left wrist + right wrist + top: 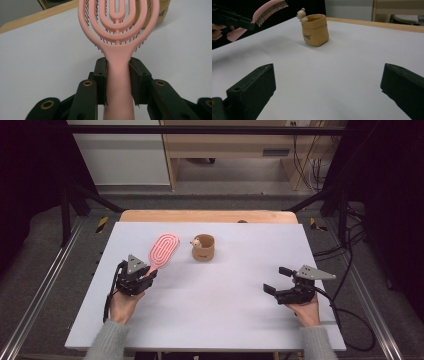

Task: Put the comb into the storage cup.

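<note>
White table (210,320), wooden cabinet (235,145), grey floor (45,265)

We count one pink hairbrush (162,251), one tan sack-shaped cup (204,247) with one small bear figure (301,14) at its rim, one white table (225,315), two handheld grippers.

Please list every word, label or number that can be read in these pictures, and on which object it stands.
Small dark print on the front of the tan pouch-shaped holder: too blurred to read.
Pink hairbrush: no writing visible.
Nothing else carries legible text.
</note>
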